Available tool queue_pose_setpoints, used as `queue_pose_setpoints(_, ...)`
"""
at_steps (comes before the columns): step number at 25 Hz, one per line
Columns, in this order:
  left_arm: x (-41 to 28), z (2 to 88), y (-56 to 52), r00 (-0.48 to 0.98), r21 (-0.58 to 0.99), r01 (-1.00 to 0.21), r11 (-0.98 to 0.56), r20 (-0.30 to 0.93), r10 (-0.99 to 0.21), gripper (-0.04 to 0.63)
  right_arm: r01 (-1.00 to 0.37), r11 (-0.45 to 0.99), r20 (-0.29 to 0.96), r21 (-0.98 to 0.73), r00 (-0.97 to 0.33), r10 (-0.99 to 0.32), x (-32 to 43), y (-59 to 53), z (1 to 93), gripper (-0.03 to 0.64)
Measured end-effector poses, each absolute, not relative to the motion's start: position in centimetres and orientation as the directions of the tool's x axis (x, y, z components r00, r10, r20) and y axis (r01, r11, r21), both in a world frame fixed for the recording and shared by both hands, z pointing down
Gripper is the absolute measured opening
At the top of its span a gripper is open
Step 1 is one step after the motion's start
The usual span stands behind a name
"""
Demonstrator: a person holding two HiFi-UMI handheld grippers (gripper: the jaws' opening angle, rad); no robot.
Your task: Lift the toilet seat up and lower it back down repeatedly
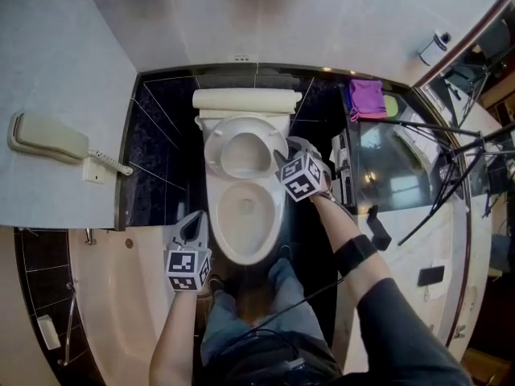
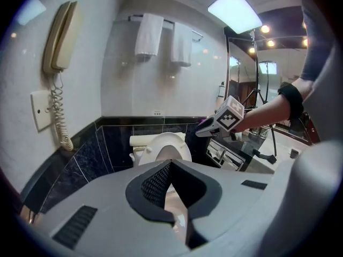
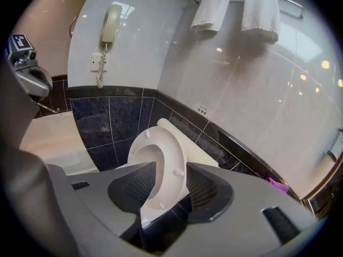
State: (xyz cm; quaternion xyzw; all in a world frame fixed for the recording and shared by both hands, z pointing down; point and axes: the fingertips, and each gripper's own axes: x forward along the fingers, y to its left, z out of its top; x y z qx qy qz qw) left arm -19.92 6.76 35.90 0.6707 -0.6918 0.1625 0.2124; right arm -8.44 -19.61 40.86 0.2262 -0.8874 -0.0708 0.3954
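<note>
Right claw (image 3: 170, 183) pinches the toilet seat (image 3: 172, 149) by its rim, seat raised nearly upright, just short of the lid (image 3: 201, 157). Left claw (image 2: 170, 170) is pressed together, empty, beside the bowl (image 1: 233, 252). Lowering looks next.

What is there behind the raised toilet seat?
The cream cistern stands behind the toilet seat, and its top shows above it. The seat covers the front of the cistern, so that part cannot be seen.
</note>
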Motion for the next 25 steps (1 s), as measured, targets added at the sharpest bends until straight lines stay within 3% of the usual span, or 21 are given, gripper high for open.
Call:
queue_pose_setpoints(10, -20.0, 40.4, 1.4, -0.043, 0.045, -0.996, 0.080, 0.539, -0.841, 0.000, -0.278, 0.892, 0.676, 0.358, -0.581, -0.453, -12.3, -26.6, 48.6, 0.195)
queue_pose_setpoints(17, -19.3, 42.7, -0.6, -0.057, 0.046, -0.994, 0.099, 0.552, -0.832, 0.000, -0.240, 0.889, 0.658, 0.391, -0.603, -0.452, -14.5, -28.6, 51.2, 0.159)
queue_pose_setpoints(20, -19.2, 43.4, -0.9, -0.061, 0.049, -0.993, 0.107, 0.560, -0.826, 0.000, -0.232, 0.878, 0.639, 0.419, -0.612, -0.466, -15.3, -29.0, 51.2, 0.100)
queue_pose_setpoints(25, -19.1, 44.8, -0.8, -0.059, 0.056, -0.992, 0.112, 0.581, -0.811, 0.000, -0.217, 0.882, 0.644, 0.417, -0.614, -0.456, -15.3, -28.8, 51.3, 0.094)
